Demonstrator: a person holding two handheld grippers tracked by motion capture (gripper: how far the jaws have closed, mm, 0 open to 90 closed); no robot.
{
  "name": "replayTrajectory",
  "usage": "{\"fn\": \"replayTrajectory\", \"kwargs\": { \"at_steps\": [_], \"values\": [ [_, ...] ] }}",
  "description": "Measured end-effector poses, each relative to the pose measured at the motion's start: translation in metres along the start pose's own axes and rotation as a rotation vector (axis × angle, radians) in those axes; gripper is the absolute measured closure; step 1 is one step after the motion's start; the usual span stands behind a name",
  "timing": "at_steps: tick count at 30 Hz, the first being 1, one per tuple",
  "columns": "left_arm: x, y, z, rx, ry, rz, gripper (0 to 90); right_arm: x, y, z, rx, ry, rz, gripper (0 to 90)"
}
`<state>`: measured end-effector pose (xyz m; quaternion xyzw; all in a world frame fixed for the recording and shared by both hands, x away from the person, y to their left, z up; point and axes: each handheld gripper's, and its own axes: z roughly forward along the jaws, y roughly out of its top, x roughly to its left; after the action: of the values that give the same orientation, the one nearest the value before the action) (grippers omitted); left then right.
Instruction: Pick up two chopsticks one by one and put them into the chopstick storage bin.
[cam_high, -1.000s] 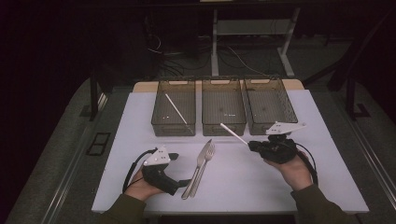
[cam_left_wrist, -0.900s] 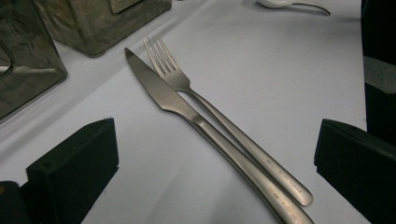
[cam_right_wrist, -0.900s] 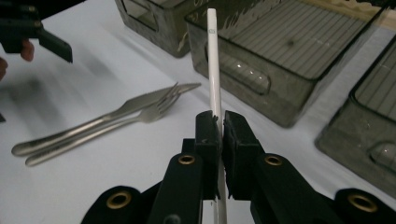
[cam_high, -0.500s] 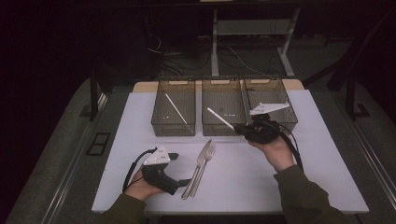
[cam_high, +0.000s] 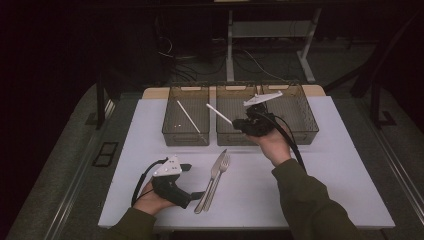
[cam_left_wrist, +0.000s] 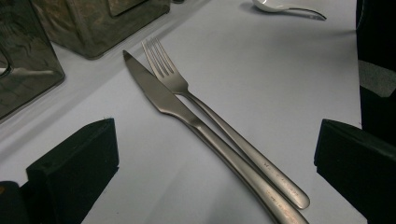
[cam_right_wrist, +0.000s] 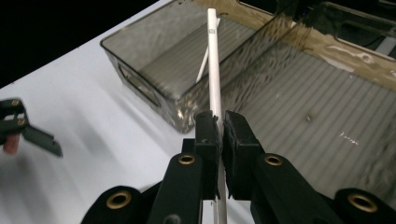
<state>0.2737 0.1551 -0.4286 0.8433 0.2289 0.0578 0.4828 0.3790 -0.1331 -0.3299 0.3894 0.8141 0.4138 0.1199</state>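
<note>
My right gripper (cam_high: 239, 123) hangs over the middle bin (cam_high: 235, 90), shut on a thin white stick (cam_high: 219, 113) whose free end points toward the left bin (cam_high: 185, 136). In the right gripper view the pads (cam_right_wrist: 208, 128) pinch the stick (cam_right_wrist: 213, 60) low on its length, above the wall between the two bins. A second white stick (cam_high: 188, 116) lies slanted inside the left bin. My left gripper (cam_high: 194, 181) rests on the table near the front edge, open. A steel knife (cam_left_wrist: 187, 116) and fork (cam_left_wrist: 224, 128) lie side by side between its jaws, untouched.
Three smoky clear bins stand in a row at the back of the white table; the right bin (cam_high: 305, 120) is beside my right hand. A white spoon (cam_left_wrist: 280, 7) lies farther off on the table. The table edge (cam_high: 250, 222) is close to the left hand.
My right hand has carried the white stick left, away and upward, from in front of the right bin to above the middle bin. The left gripper, knife and fork have stayed put.
</note>
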Motion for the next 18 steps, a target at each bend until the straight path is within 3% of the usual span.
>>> {"fn": "replayTrajectory", "kwargs": {
  "at_steps": [18],
  "values": [
    [0.001, 0.001, -0.002, -0.023, -0.015, 0.004, 0.0, 0.016, 0.063, 0.08, 0.074, -0.039, -0.007, 84.8]
  ]
}}
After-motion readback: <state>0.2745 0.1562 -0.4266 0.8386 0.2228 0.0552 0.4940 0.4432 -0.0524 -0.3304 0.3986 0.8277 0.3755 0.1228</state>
